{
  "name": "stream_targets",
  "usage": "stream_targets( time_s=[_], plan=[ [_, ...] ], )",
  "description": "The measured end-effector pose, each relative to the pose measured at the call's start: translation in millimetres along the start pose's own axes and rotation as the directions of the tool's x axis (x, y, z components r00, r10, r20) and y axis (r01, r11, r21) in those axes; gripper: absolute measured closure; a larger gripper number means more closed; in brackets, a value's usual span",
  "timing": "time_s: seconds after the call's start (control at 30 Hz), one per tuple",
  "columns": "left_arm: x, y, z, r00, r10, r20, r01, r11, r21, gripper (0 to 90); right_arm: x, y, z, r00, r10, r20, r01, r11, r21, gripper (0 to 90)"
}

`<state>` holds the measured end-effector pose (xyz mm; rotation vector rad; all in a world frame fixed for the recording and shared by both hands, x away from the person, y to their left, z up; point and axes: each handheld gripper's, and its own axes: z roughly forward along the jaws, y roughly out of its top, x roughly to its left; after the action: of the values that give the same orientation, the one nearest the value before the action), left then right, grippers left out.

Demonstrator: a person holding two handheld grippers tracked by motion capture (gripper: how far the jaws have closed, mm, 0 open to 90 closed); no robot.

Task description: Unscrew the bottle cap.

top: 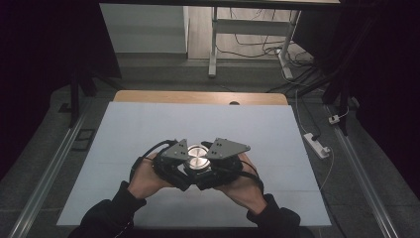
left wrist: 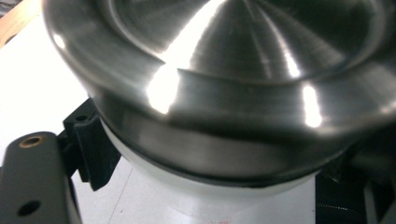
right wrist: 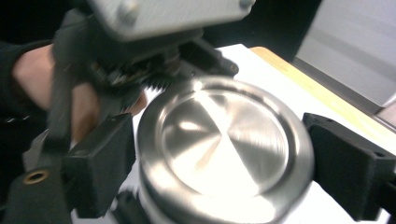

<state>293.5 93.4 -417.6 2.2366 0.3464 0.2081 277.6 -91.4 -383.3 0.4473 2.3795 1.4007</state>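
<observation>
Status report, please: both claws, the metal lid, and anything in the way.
Left claw shut at the steel lid. Right claw straddles the lid; grip unclear. White table cover bare around them.

A white mat (top: 198, 124) covers the wooden counter (top: 198, 96), leaving a bare strip along its far edge. Right of the counter a white power strip (top: 317, 145) lies on the grey floor (top: 163, 74). Beyond the counter stand a white table frame (top: 214, 44) and tangled cables (top: 257, 49).

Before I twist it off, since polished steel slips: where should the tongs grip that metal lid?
Probably on the lid's rounded outer rim, pads on opposite sides, coming in level from the side. Its top is a shallow smooth dish with no knob; the rim is the only edge to pinch.
</observation>
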Motion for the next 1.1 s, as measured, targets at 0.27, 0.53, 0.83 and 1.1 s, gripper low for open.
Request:
stream_targets(
  time_s=[0.27, 0.53, 0.83, 1.1],
  plan=[
    [-0.1, -1.6, -5.8, 0.9770, 0.102, 0.187, -0.095, 0.9945, -0.043, 15.2, -11.8, -1.8, -9.3, 0.9705, -0.066, -0.232, 0.057, 0.997, -0.045, 17.6],
    [-4.5, 0.7, -4.7, 0.9634, 0.132, 0.234, -0.119, 0.9906, -0.068, 15.2, -25.7, -8.9, -11.5, 0.8957, -0.070, -0.439, 0.031, 0.995, -0.095, 9.3],
    [0.7, -0.2, -2.3, 0.9997, 0.002, 0.024, -0.001, 0.9993, -0.038, 15.2, -5.0, 8.1, -18.4, 0.9953, -0.010, -0.096, 0.007, 1.000, -0.028, 7.5],
    [-1.0, 0.5, -3.7, 0.9970, 0.030, 0.071, -0.027, 0.9988, -0.040, 15.2, 0.7, 5.4, -13.7, 0.9994, -0.015, -0.031, 0.013, 0.999, -0.049, 19.3]
  ],
)
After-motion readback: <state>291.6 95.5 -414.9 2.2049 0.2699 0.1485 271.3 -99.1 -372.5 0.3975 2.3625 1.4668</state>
